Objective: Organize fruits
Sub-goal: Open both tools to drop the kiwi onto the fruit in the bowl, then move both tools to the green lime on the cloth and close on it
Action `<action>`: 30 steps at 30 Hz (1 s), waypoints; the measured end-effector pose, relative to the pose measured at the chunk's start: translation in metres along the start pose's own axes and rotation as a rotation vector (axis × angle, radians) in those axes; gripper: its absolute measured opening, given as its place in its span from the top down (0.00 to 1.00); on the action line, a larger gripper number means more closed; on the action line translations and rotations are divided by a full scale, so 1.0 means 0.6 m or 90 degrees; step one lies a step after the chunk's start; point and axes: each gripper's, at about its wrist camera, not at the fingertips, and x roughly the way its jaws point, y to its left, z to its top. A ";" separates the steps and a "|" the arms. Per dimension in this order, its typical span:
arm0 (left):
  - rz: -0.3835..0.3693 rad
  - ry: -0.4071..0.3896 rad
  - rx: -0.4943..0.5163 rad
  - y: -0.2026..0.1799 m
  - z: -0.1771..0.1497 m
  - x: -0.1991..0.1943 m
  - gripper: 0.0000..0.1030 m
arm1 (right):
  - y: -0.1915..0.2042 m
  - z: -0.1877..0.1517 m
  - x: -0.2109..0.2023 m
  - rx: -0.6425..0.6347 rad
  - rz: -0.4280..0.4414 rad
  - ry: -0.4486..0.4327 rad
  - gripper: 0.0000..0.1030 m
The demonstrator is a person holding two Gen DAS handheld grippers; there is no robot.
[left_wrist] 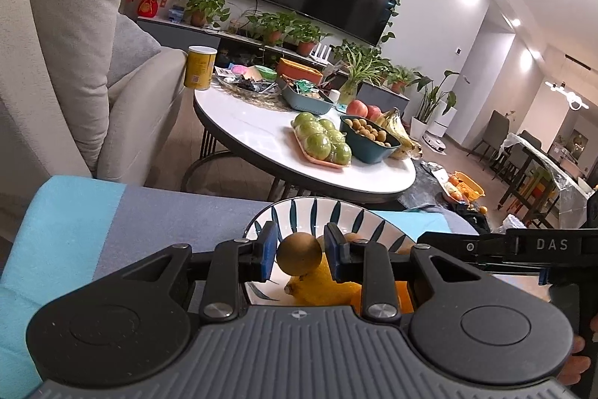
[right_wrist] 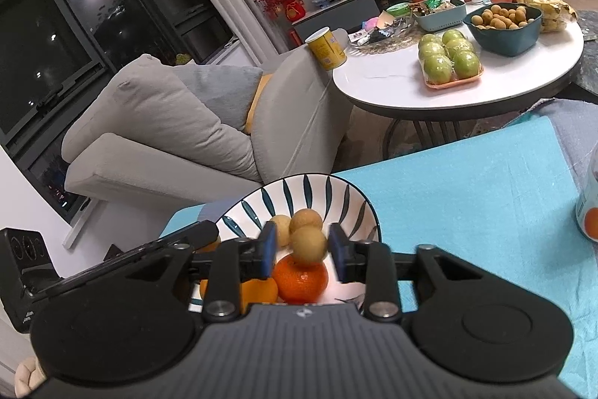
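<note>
Left wrist view: the left gripper (left_wrist: pixel 299 256) is clamped on a small round brown-green fruit (left_wrist: pixel 299 254), its blue pads pressing it from both sides. The fruit hangs just above a yellow lemon (left_wrist: pixel 319 288) and an orange (left_wrist: pixel 377 300) in a white bowl with dark blue leaf strokes (left_wrist: pixel 299 208), which sits on a blue and grey cloth (left_wrist: pixel 157 212). Part of the other tool reaches in from the right edge of the picture.

Right wrist view: the right gripper (right_wrist: pixel 303 251) stands parted over the same bowl (right_wrist: pixel 325 189). A tan round fruit (right_wrist: pixel 308 244) sits between the pads with a gap on either side, resting on a mandarin (right_wrist: pixel 301 279). Two more tan fruits (right_wrist: pixel 305 220) lie just behind it, toward the bowl's far wall. Beyond, a round white table (right_wrist: pixel 392 88) carries wrapped green apples (right_wrist: pixel 450 57).
</note>
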 end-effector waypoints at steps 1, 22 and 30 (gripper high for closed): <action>-0.001 0.000 -0.002 0.000 0.001 -0.002 0.75 | -0.001 -0.001 -0.002 0.001 0.000 -0.004 0.42; 0.011 0.011 0.050 -0.038 -0.035 -0.085 0.63 | 0.027 -0.050 -0.095 -0.131 -0.074 -0.032 0.34; -0.029 0.055 0.111 -0.056 -0.096 -0.123 0.59 | 0.029 -0.085 -0.133 -0.131 -0.073 -0.034 0.34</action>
